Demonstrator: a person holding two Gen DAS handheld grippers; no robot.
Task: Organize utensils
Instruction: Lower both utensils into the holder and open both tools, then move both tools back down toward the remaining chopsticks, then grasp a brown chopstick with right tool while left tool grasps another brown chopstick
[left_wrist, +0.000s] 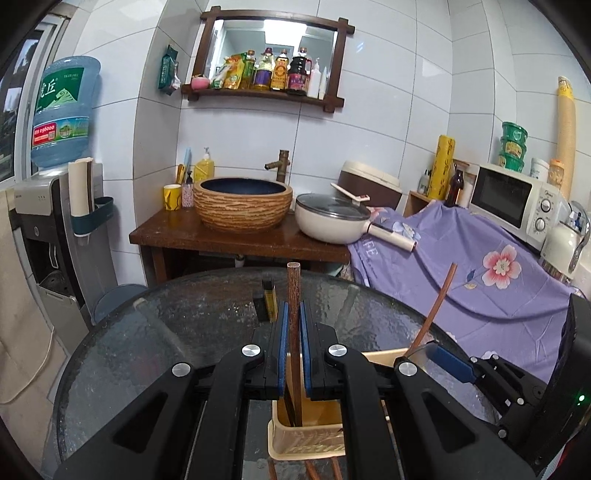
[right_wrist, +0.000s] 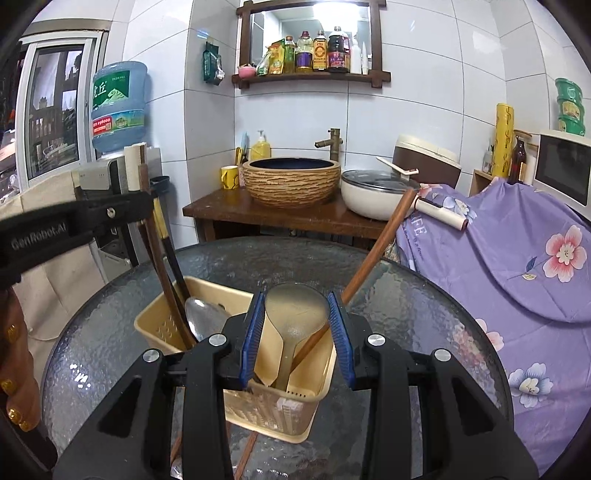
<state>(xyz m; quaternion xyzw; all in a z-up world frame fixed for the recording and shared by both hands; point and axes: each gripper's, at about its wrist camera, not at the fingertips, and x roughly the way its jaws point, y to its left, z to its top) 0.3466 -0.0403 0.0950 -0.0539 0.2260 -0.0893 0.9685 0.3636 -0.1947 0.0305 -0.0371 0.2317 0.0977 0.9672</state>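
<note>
The left gripper (left_wrist: 291, 325) clamps a wooden handle (left_wrist: 294, 295) upright over the near-left end of the beige caddy (right_wrist: 162, 325). The right gripper (right_wrist: 295, 332) pinches a ladle (right_wrist: 295, 306) by its bowl above the right compartment. A tilted release could snag the crowded handles or tip the caddy on the glass table (right_wrist: 406, 295). Far back sits the basin (right_wrist: 291, 181).

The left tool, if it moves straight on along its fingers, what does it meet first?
Probably the round frosted glass table: the left tool, shut on a brown wooden stick, points down over its far part. Depth is unclear.
</note>
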